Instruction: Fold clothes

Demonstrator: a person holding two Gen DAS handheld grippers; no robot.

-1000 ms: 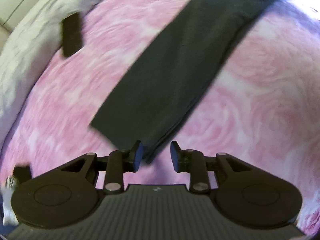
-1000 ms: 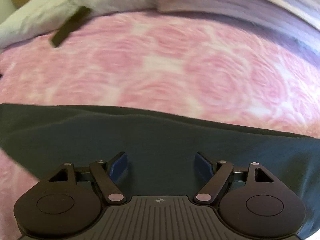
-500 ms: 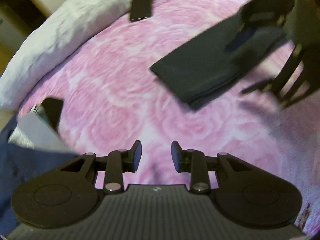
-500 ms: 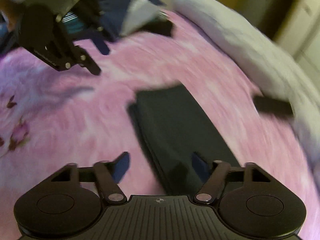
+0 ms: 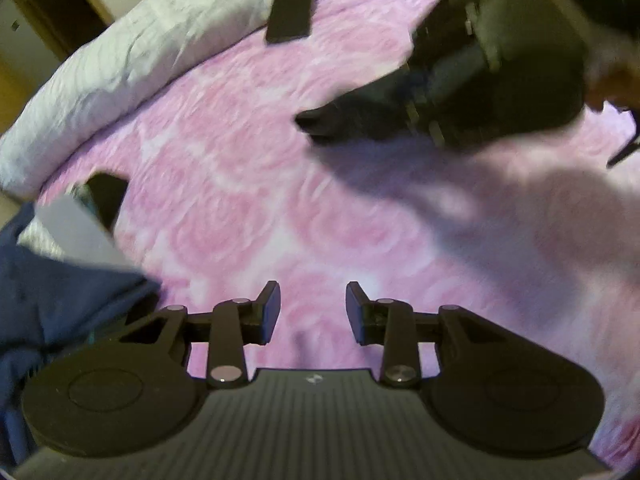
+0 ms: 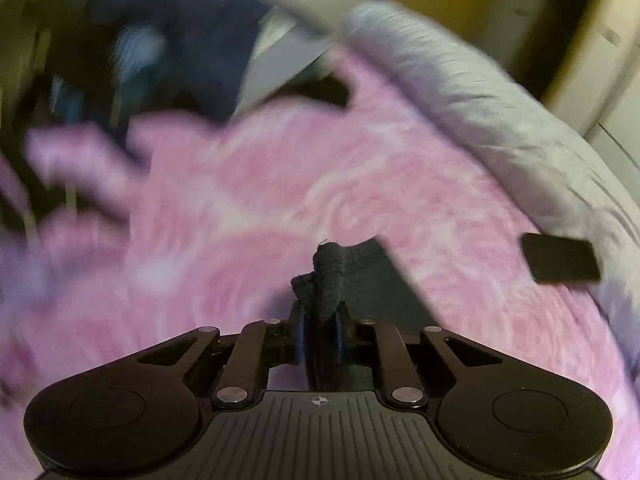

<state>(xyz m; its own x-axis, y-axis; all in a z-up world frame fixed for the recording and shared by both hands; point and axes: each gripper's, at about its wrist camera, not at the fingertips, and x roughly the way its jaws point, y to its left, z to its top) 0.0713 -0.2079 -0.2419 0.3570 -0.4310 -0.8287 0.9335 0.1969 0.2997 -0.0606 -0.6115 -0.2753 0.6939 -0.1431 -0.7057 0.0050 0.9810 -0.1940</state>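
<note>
The left gripper [image 5: 313,312] hangs low over the bed [image 5: 248,208], pointed along the spread, its jaws standing well apart with nothing between them. The right gripper [image 6: 320,330] is angled down at the bed too, jaws closed tight on a bunched edge of the dark cloth [image 6: 326,280], which pokes up in a crumpled knot just past the blue pads [image 6: 300,336]. The remainder of the cloth lies flat on the bed behind and to the right of that knot, a smooth, soft knit with a straight folded edge. From the left wrist view the right gripper [image 5: 416,80] shows as a blurred black mass over the far side of the bed, with the cloth [image 5: 340,120] drawn out from it to a blunt corner; a hand [image 5: 612,76] shows at the right edge.

The bed carries a pink quilted spread stitched in rose swirls. Along its far edge runs a pale grey, wrinkled pillow [image 5: 140,52]. A flat black rectangular phone [image 5: 290,14] lies where pillow meets spread. At the near left edge of the bed sits a heap of navy fabric [image 5: 52,300] with a grey piece on top, blurred.
</note>
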